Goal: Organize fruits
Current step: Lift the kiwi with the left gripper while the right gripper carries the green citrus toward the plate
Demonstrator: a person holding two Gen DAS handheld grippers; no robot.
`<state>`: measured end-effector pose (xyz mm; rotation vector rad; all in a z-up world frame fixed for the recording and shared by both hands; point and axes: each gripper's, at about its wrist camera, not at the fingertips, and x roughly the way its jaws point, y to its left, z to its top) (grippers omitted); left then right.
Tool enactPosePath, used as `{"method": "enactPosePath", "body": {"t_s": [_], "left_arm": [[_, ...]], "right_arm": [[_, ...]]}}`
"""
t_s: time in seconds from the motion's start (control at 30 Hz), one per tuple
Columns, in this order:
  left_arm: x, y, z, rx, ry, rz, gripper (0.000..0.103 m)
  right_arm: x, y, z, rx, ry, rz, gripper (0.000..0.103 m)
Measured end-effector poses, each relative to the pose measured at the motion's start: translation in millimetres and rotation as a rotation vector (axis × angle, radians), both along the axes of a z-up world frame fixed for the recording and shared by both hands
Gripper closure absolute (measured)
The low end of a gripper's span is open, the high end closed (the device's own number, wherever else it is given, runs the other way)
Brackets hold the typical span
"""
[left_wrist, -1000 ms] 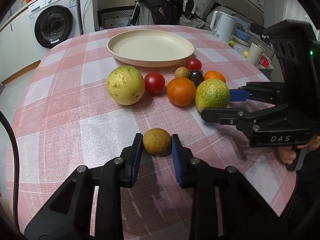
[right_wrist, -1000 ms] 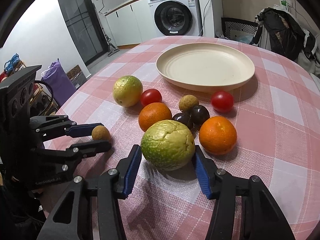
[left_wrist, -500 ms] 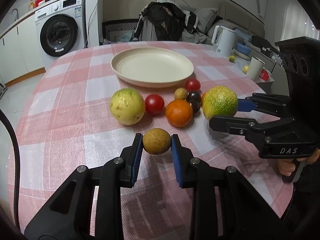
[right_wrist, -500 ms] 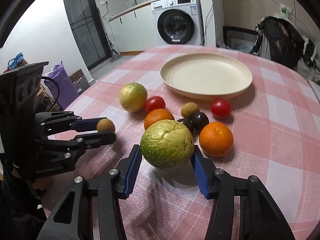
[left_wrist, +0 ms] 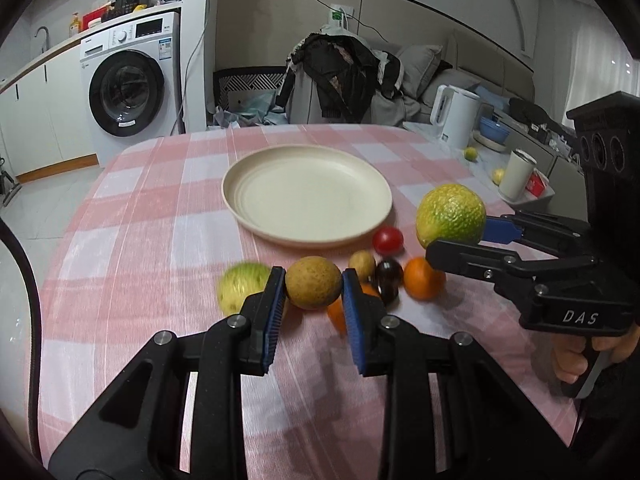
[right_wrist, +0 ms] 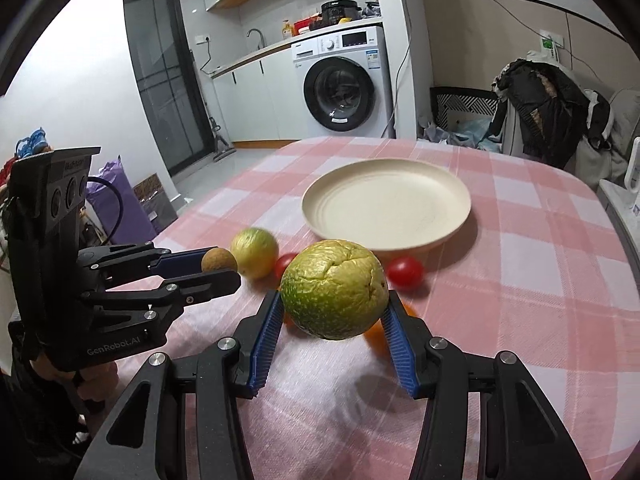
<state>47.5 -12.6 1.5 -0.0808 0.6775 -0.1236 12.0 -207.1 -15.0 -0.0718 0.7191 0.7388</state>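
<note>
Grip check: our left gripper (left_wrist: 314, 290) pinches a small, firm-looking longan (left_wrist: 314, 288), right gripper (right_wrist: 334, 314) clamps the bulkier, likely heavier green citrus (right_wrist: 334, 294) mid-girth.

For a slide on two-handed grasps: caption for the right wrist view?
Right gripper holds a big green fruit above the table, left gripper a small brown fruit, short of the bare plate.

A white washing machine (left_wrist: 130, 80) is seen against the far wall, dark clothing (left_wrist: 344, 76) is draped over a chair beyond the pink checked surface (left_wrist: 132, 220), and a white kettle (left_wrist: 456, 120) is spotted beside a pale cup (left_wrist: 518, 174).
</note>
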Motion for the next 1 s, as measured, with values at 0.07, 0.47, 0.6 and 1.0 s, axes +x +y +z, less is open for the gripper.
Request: {"method": "enactPosePath", "body": {"t_s": [0.07,0.47,0.6,1.0], "left_arm": [[5.7,0.2,2.9,-0.003,-0.006,0.004,0.078],[45.1,5.1,7.1,0.008,-0.024,0.035,0.078],[61.6,4.0,2.0,0.023,-0.017,0.043,0.078],[109.1,11.8,-21.9,-0.003,0.031,0.077,0.078]], "right_arm": [[6.2,-1.9,3.0,0.006,0.001,-0.009,0.052],[45.8,-4.7,14.8,0.058,0.022,-0.081,0.052],[58.4,-2.1,11.9,0.059,0.043,-0.096,0.052],[85.4,12.2,0.4,0.058,0.106,-0.116,0.052]]}}
